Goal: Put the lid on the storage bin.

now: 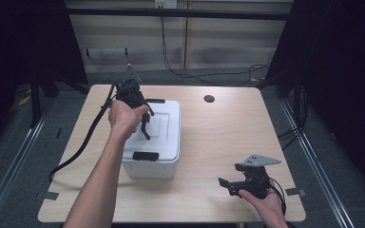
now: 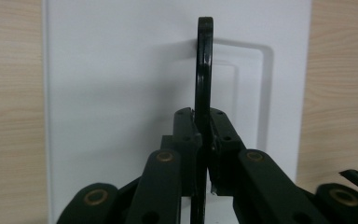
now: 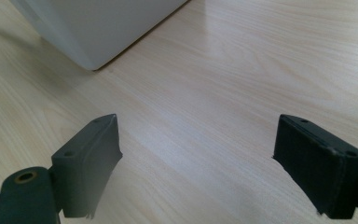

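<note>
Left tool (image 1: 145, 124) over the lid of a white box (image 1: 166, 142) at table (image 1: 218, 137) centre-left, jaws pinched on the lid's black handle (image 2: 203, 70), raised upright. Right tool (image 1: 230, 183) near the front right edge, jaws wide, gripping nothing

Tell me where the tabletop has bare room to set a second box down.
The widest bare patch lies right of the white box, between it and the table's right edge, from the dark round hole forward to the right tool. A narrower strip runs along the box's left. The box itself is crowded: the left tool clamps its black handle.
</note>
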Tool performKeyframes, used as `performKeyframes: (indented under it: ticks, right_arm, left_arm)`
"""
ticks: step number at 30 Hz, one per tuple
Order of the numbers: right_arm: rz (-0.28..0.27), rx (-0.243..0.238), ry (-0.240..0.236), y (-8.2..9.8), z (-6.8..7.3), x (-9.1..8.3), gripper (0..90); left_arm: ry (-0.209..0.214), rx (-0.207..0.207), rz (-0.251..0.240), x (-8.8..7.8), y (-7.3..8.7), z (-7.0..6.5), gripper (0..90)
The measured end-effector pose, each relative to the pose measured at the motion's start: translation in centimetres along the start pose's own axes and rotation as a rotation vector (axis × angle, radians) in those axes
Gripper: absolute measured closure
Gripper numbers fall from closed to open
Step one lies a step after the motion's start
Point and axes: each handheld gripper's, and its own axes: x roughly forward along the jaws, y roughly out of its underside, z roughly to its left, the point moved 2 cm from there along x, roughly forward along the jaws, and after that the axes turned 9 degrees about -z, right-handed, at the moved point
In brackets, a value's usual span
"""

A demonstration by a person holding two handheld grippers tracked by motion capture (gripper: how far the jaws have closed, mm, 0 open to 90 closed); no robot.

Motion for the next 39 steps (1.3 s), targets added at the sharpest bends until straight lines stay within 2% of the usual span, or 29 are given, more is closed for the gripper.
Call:
performKeyframes:
  ticks: [1, 3, 5, 6, 10, 12, 14, 17, 20, 23, 27, 30, 32, 34, 36, 39]
  right_arm:
    - [0.0, 0.0, -0.001, 0.0, 0.01, 0.0, 13.7]
    - [0.001, -0.002, -0.002, 0.01, 0.0, 0.01, 13.7]
    - [0.003, 0.0, 0.0, 0.0, -0.02, 0.03, 13.7]
    - [0.001, -0.003, -0.001, 0.01, -0.04, 0.05, 13.7]
    - [0.004, 0.0, 0.001, 0.01, 0.02, 0.04, 13.6]
    - [0.005, 0.0, 0.001, 0.02, -0.01, 0.04, 13.6]
    - [0.004, -0.002, 0.002, 0.02, -0.03, 0.06, 13.7]
    - [0.006, 0.0, 0.001, 0.02, 0.01, 0.06, 13.7]
    - [0.007, -0.001, 0.002, 0.01, 0.0, 0.08, 13.7]
    - [0.006, -0.001, 0.001, 0.02, 0.02, 0.06, 13.6]
    - [0.007, 0.001, 0.001, 0.02, -0.02, 0.09, 13.6]
    - [0.007, 0.0, -0.001, 0.03, 0.02, 0.06, 13.6]
    - [0.006, 0.0, 0.0, 0.03, 0.0, 0.06, 13.7]
    - [0.007, 0.001, 0.001, 0.03, 0.0, 0.08, 13.7]
    - [0.007, 0.0, 0.001, 0.03, 0.0, 0.09, 13.7]
    - [0.008, 0.003, 0.001, 0.03, 0.01, 0.06, 13.7]
  left_arm:
    - [0.021, -0.015, 0.003, -0.01, -0.03, 0.24, 83.0]
    - [0.027, -0.007, 0.003, 0.01, -0.03, 0.4, 82.5]
    - [0.012, 0.015, -0.004, 0.06, -0.02, 0.2, 82.5]
    - [0.013, 0.043, 0.016, -0.07, -0.05, 0.24, 81.8]
    - [0.021, 0.053, 0.012, 0.1, -0.05, -0.01, 79.3]
    - [0.037, 0.077, 0.012, 0.0, -0.12, 0.08, 75.6]
    - [0.034, 0.079, -0.002, -0.15, -0.22, 0.11, 72.7]
    - [0.053, 0.11, 0.005, -0.36, -0.23, 0.23, 67.4]
    - [0.042, 0.119, -0.009, -0.16, -0.21, 0.21, 62.8]
    - [0.055, 0.126, -0.009, -0.12, -0.25, 0.14, 54.9]
    - [0.075, 0.135, -0.028, -0.15, -0.33, 0.15, 38.1]
    - [0.079, 0.139, -0.027, -0.1, -0.38, 0.24, 29.5]
    - [0.093, 0.148, -0.026, -0.2, -0.43, 0.26, 27.2]
    - [0.121, 0.133, -0.038, -0.35, -0.48, 0.2, 23.0]
    - [0.145, 0.165, -0.042, -0.58, -0.53, 0.23, 21.2]
    - [0.151, 0.198, -0.039, -0.59, -0.49, 0.29, 16.9]
